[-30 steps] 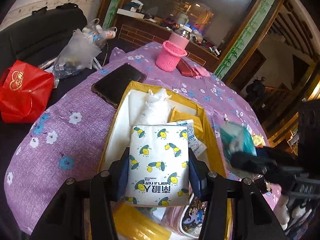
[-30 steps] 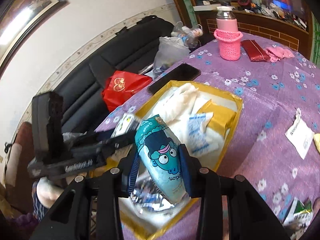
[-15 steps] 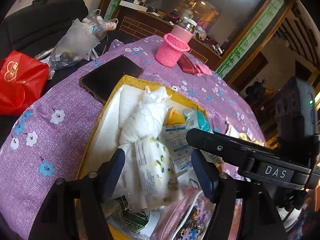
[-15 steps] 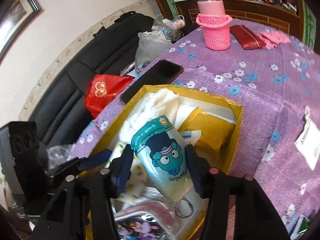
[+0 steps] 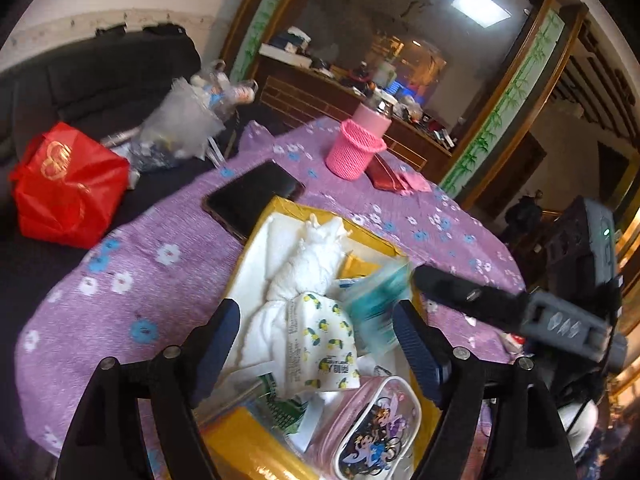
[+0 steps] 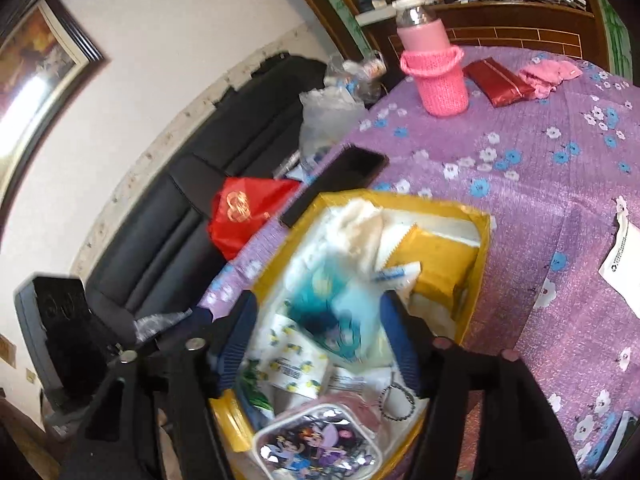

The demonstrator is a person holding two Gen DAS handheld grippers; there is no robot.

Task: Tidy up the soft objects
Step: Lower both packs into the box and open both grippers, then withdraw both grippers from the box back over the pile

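Tissue pack (image 5: 324, 344) lies free in yellow box (image 5: 280, 210); both grippers' fingers opening, empty; only right view shows white packet (image 6: 624, 260).

Ahead of my left fingers (image 5: 224, 344) the yellow box (image 5: 280, 208) is packed: white cloth (image 5: 308, 264), lemon-print tissue pack (image 5: 324, 344) and a blurred teal pack (image 5: 376, 304) leave no bare floor between them. To their right, the right gripper (image 5: 500, 308) bars the way. Beyond the box, a black phone (image 5: 252, 196) touches its far corner. Right of my right fingers (image 6: 404, 344), the purple-clothed desk (image 6: 540, 184) lies open up to a white packet (image 6: 624, 264).
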